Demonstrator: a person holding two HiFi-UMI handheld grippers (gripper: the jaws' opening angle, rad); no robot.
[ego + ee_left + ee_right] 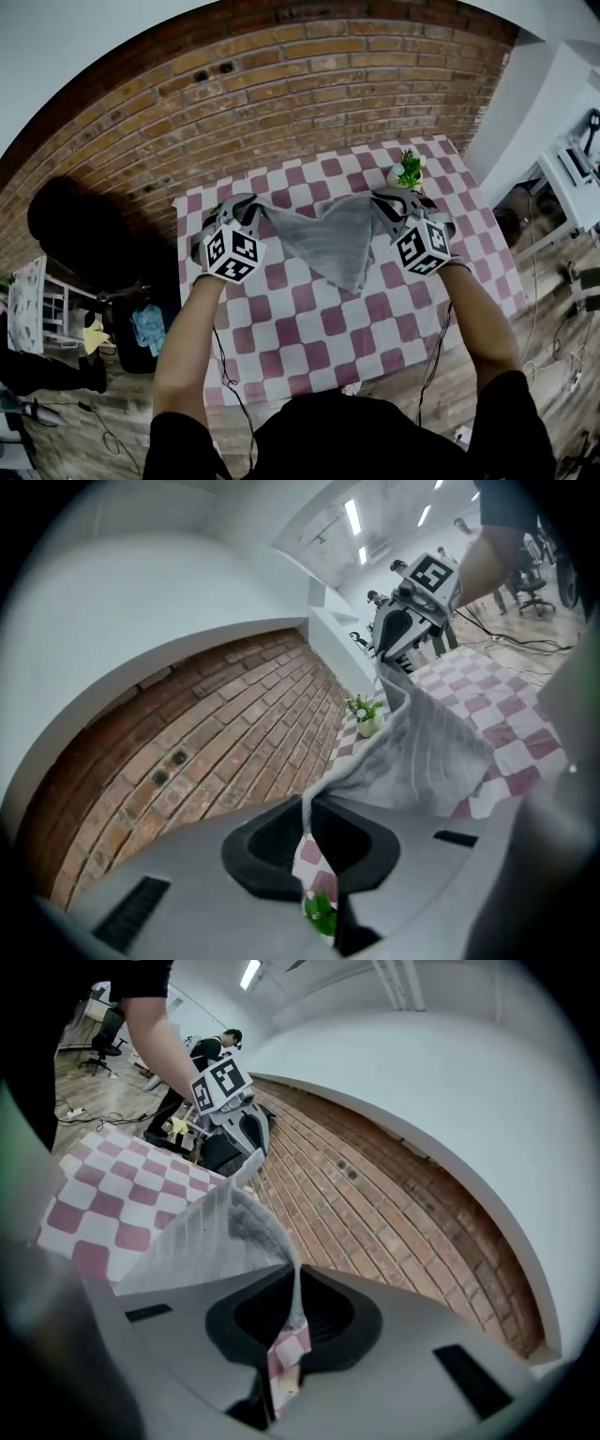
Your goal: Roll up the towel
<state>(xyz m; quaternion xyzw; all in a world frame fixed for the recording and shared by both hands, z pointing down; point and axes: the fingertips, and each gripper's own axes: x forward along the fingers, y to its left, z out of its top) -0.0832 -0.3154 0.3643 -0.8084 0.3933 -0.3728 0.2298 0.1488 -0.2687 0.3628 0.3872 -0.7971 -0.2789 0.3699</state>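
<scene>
A grey towel [330,240] hangs stretched between my two grippers above the red-and-white checked table [309,328], sagging to a point in the middle. My left gripper [251,212] is shut on the towel's left corner, and in the left gripper view the grey towel [422,752] runs out from my left gripper [306,803] toward the other gripper. My right gripper [382,202] is shut on the right corner. In the right gripper view the towel [216,1232] fans away from my right gripper [296,1277]. The towel is lifted off the tabletop.
A small potted plant [409,171] stands at the table's far right, close behind the right gripper. A brick wall [234,103] runs behind the table. A dark bin and clutter [122,328] sit on the wooden floor to the left.
</scene>
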